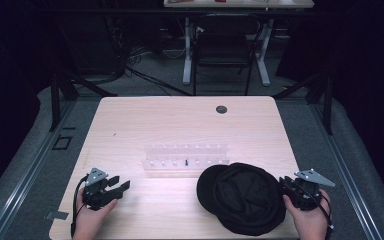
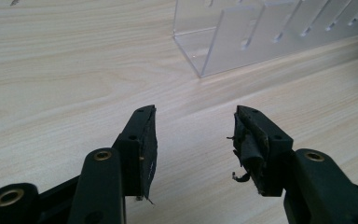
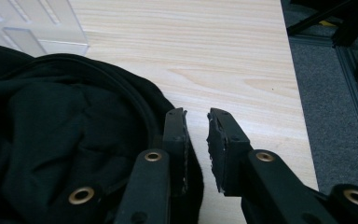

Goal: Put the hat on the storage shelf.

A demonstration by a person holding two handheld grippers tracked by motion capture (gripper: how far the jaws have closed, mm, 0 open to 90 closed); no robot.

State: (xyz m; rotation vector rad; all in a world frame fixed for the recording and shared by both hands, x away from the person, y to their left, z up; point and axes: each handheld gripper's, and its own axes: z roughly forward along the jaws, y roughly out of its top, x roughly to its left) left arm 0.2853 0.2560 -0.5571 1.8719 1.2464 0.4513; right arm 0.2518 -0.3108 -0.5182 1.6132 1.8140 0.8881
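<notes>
Landmark: clear acrylic rack [image 1: 186, 159], standing near the middle of the table [image 1: 130, 120].
Work item: black cap [image 1: 242, 197], lying crown-down on the near side of the rack, toward its right end, just short of the table's near edge.
Right gripper [image 1: 295, 189]: just beside the cap's right rim; jaws stand a narrow gap apart with nothing clamped. In the right gripper view the gripper [image 3: 196, 122] has one jaw lying against the cap [image 3: 51, 140] fabric and bare wood in the gap.
Left gripper [image 1: 116, 186]: well left of the rack's near left corner; jaws wide apart over bare wood, as the left gripper view confirms [image 2: 193, 122].
Risk, missed grip: the rim sits outside the gap, so closing here likely pinches air.
Risk, push-off: a jaw pressing sideways likely slides the limp cap toward the rack.
Risk, partial hold: one fold of fabric may slip free on lifting.
Risk, collision: a swung cap may knock the light rack.
</notes>
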